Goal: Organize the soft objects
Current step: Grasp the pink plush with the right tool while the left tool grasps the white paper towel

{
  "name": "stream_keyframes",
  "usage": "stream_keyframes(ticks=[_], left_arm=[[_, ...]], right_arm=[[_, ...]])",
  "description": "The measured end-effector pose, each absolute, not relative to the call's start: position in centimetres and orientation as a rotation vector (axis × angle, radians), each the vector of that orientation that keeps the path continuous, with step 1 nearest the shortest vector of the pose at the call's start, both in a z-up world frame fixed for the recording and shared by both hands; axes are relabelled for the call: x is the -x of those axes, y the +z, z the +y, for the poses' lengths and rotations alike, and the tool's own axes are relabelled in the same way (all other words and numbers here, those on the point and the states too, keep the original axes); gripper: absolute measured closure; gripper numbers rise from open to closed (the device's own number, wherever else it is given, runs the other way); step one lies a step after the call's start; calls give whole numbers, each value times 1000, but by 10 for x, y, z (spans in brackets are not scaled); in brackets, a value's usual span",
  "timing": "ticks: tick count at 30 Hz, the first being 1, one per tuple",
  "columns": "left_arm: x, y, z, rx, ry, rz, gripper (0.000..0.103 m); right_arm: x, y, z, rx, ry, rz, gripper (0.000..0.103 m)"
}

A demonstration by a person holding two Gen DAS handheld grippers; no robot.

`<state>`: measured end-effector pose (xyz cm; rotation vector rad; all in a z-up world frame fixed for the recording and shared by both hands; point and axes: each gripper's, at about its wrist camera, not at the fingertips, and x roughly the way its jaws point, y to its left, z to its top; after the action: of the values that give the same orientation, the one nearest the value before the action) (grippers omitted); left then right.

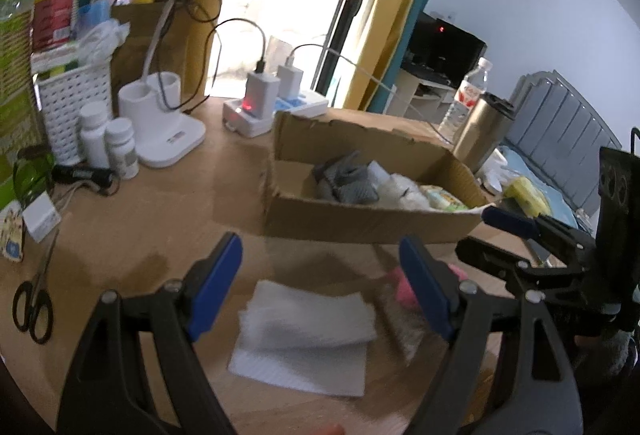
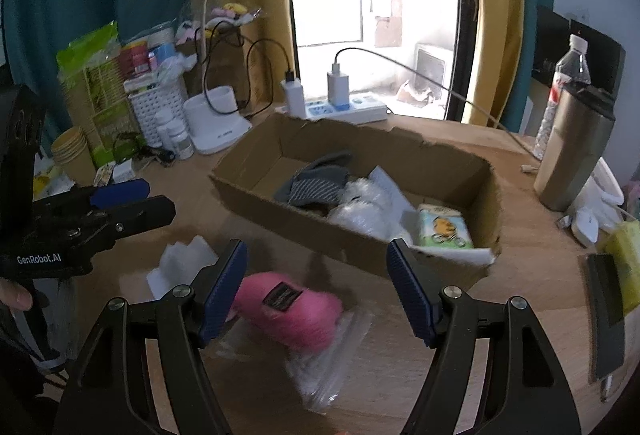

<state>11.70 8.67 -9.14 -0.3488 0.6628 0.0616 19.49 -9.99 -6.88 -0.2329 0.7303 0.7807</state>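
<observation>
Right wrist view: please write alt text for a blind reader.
The open right hand-held gripper hovers over a pink fluffy item on a wooden table. Behind is a cardboard box holding soft things.

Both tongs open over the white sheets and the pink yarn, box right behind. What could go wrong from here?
1. The pink yarn lies on a clear plastic bag; the right tongs may pinch the bag too and drag it along.
2. The white foam sheets are a loose stack; the left tongs may lift only the top one.
3. The two tongs are close together, so they may collide near the cardboard box.
</observation>
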Motion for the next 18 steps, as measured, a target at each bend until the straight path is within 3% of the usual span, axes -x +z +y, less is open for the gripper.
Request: stream_keyframes(ticks=[18], left_arm=[[-99,-132,95,391,108,750,21]], right_arm=[[-191,-107,-80,262,837,823,28]])
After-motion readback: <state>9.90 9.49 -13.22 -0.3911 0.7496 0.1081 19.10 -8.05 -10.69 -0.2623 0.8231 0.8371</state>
